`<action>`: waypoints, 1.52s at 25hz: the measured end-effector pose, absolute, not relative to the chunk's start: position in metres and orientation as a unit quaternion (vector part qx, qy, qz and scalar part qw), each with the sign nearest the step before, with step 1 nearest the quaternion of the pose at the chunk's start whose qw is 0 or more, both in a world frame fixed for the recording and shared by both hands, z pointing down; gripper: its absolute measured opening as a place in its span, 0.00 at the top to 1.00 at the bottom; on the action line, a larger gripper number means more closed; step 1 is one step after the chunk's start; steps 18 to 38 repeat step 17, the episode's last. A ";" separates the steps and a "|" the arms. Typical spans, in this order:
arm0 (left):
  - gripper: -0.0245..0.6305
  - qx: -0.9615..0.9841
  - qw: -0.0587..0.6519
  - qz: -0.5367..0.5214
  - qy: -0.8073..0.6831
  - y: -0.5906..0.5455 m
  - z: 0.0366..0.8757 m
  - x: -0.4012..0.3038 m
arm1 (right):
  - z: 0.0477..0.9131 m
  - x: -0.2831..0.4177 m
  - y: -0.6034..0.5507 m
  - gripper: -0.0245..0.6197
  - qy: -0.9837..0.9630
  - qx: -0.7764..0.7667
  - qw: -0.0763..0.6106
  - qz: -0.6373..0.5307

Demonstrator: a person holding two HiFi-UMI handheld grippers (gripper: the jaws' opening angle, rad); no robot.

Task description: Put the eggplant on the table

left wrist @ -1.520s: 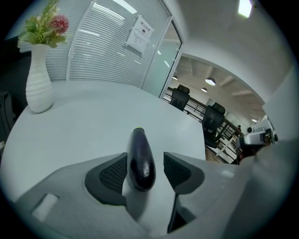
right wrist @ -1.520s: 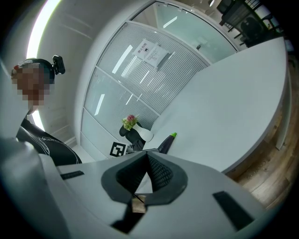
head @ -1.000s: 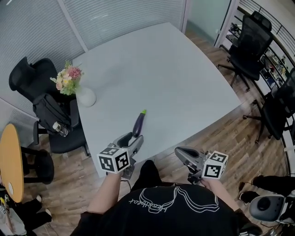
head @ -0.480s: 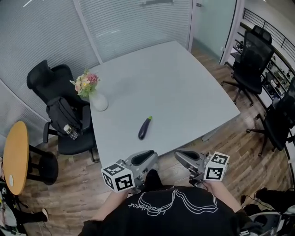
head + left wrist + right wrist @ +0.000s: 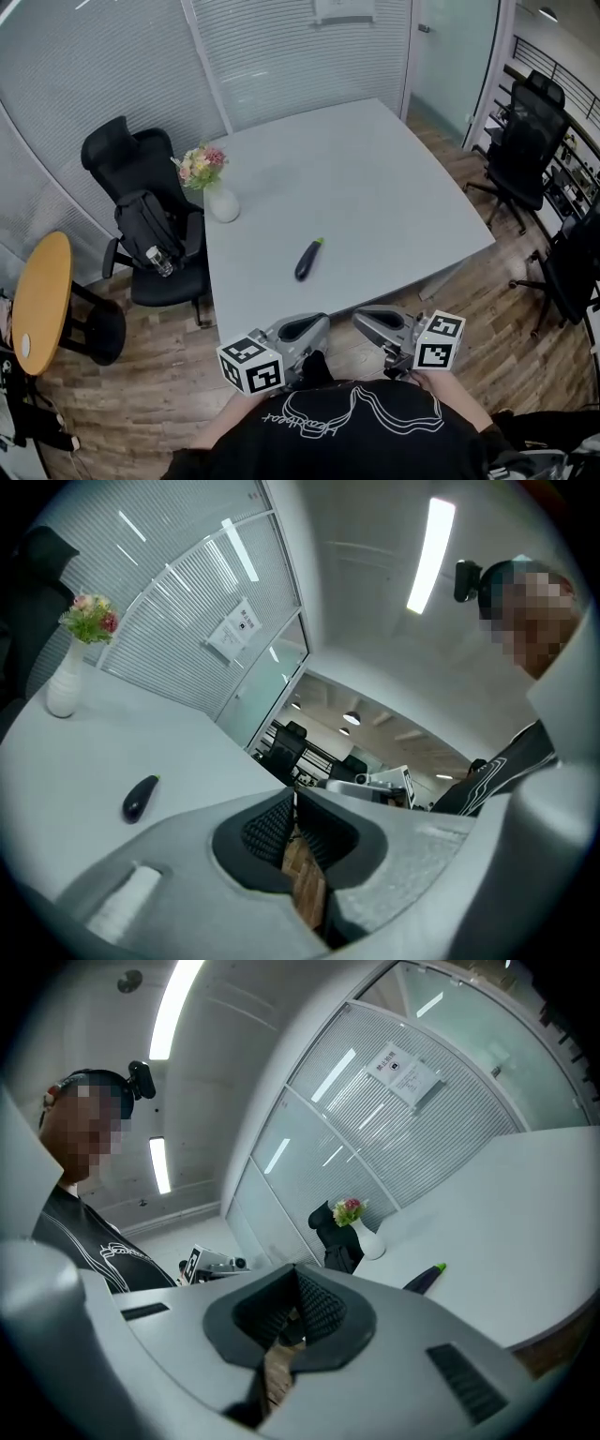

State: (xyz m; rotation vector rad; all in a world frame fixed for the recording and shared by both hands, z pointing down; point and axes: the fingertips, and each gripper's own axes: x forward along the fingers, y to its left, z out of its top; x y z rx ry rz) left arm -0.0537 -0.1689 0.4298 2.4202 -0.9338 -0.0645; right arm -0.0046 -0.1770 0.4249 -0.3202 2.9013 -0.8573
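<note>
The dark purple eggplant (image 5: 308, 260) with its green stem lies on the pale grey table (image 5: 375, 178), near the front edge. It also shows as a small shape in the left gripper view as the eggplant (image 5: 140, 797) and in the right gripper view as the eggplant (image 5: 425, 1279). My left gripper (image 5: 317, 324) is held close to my body, off the table's edge, its jaws closing until they meet with nothing between them (image 5: 292, 797). My right gripper (image 5: 361, 320) hangs beside it, shut and empty (image 5: 295, 1275). Both point roughly level, well short of the eggplant.
A white vase of flowers (image 5: 221, 200) stands at the table's left edge. A black chair with a backpack (image 5: 148, 220) sits left of the table, with a round wooden table (image 5: 39, 302) beyond it. Black office chairs (image 5: 525, 155) stand to the right. The floor is wood.
My left gripper was open at the eggplant a second ago; it has drawn back to my body and shut. The eggplant stays on the table. The head view has pulled back.
</note>
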 end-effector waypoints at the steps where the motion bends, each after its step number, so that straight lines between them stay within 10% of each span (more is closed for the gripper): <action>1: 0.93 0.898 0.268 -0.026 -0.349 -0.166 0.429 -0.054 | 0.424 -0.005 -0.175 0.95 0.953 -0.104 0.050 -0.280; 38: 0.94 0.895 0.245 -0.030 -0.372 -0.129 0.418 -0.043 | 0.419 0.013 -0.144 0.95 0.952 -0.107 0.056 -0.281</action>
